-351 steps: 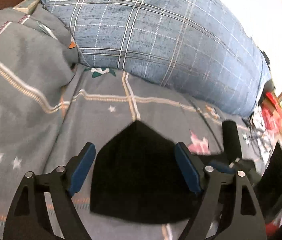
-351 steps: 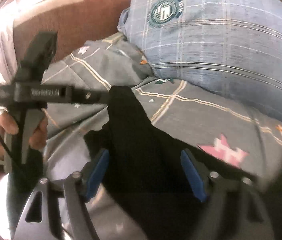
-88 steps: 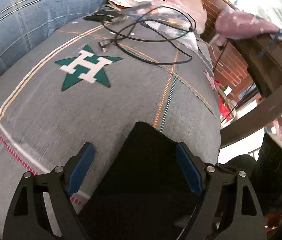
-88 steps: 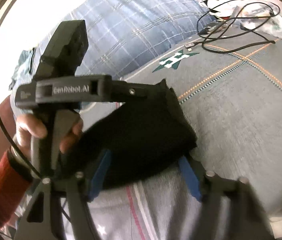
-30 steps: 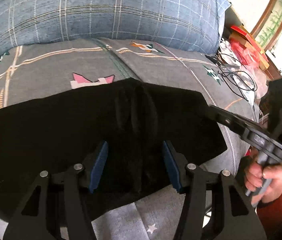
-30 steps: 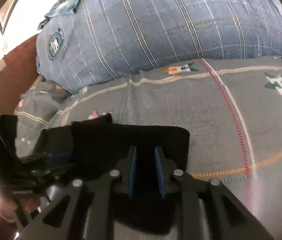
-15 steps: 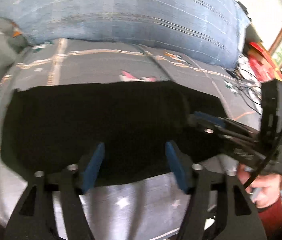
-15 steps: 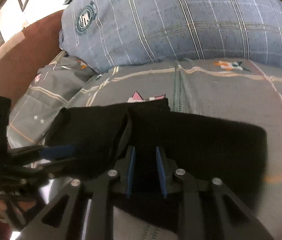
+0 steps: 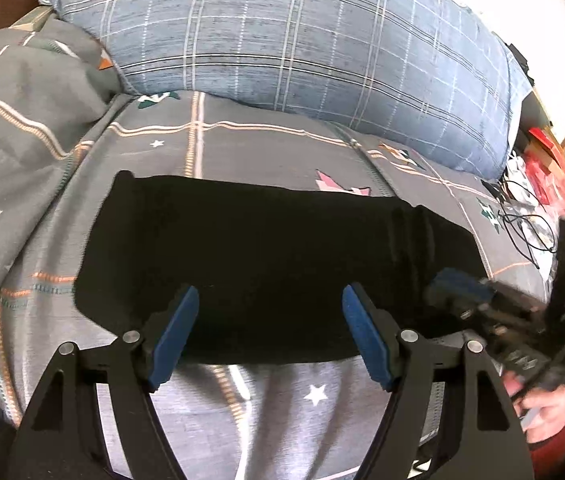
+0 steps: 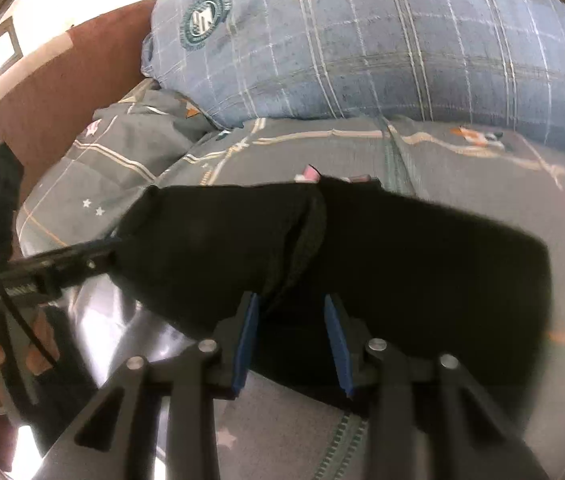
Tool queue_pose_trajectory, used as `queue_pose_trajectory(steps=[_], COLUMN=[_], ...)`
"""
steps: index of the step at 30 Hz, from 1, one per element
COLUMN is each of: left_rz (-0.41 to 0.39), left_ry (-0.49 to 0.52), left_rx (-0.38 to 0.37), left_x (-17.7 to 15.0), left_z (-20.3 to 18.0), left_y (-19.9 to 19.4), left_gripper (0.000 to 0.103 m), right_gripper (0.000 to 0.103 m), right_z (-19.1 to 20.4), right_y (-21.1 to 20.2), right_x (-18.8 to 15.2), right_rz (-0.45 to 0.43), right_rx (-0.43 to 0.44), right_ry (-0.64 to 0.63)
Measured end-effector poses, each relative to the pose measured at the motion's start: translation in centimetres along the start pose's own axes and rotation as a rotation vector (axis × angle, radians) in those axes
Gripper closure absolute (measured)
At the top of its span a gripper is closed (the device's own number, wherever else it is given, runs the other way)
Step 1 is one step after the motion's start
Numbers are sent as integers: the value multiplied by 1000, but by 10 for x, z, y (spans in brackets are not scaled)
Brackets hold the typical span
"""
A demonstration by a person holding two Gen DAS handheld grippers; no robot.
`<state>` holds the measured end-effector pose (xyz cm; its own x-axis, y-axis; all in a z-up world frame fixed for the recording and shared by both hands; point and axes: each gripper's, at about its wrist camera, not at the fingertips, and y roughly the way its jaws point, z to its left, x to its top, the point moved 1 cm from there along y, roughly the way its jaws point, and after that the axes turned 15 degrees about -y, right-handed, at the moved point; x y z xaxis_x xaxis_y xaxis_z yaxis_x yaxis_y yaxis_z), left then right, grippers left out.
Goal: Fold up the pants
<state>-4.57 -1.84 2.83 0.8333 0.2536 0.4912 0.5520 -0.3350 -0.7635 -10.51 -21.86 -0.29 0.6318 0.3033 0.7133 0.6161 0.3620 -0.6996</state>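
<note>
The bed (image 9: pixel 266 148), covered in a grey patterned sheet, fills the ground ahead of both tools, with a big blue plaid pillow (image 9: pixel 322 52) lying across it beyond them. The black pants (image 9: pixel 266 248) lie flat on the sheet as one long, narrow band running from side to side, just ahead of the tools' tips. In the right wrist view a seam or fold edge crosses the band near its middle, so the cloth seems already doubled lengthwise. By that look the first fold is done and laid down; what likely remains is to bring one end over the other to shorten the band, and perhaps to smooth it.

The left tool (image 9: pixel 270 332) stands wide open over the near edge of the pants; its blue pads are well apart and press on nothing. The right tool (image 10: pixel 290 340) is parted less far, its jaws having just been opening; the near edge of the pants lies between its pads, but they do not appear to pinch it. Neither tool holds the cloth.
</note>
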Motion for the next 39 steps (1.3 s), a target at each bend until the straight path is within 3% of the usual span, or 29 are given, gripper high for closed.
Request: queue_pose_trajectory(steps=[4,10,18,26,39], left_rz=[-14,-29,-37,14,-35], left_ry=[-59,-247,-361,-413,-381], left_rx=[-9,-67,-23,-24,15], left_x=[2,0,-4,-6,3], left_z=[16,58,93,93,90], left_y=[-7,-23,-22,-5,6], left_gripper=[25,20,20,20,17], right_gripper=[51,50,44,37,30], right_z=[13,36,59,72,93], right_y=[-14,4,56,107,192], right_x=[25,56,86,113,141], right_rz=[-80,-106,-58,7,164], right_rx=[29,55,124,163,274], right_ry=[-60,-128,-193,-254,-350])
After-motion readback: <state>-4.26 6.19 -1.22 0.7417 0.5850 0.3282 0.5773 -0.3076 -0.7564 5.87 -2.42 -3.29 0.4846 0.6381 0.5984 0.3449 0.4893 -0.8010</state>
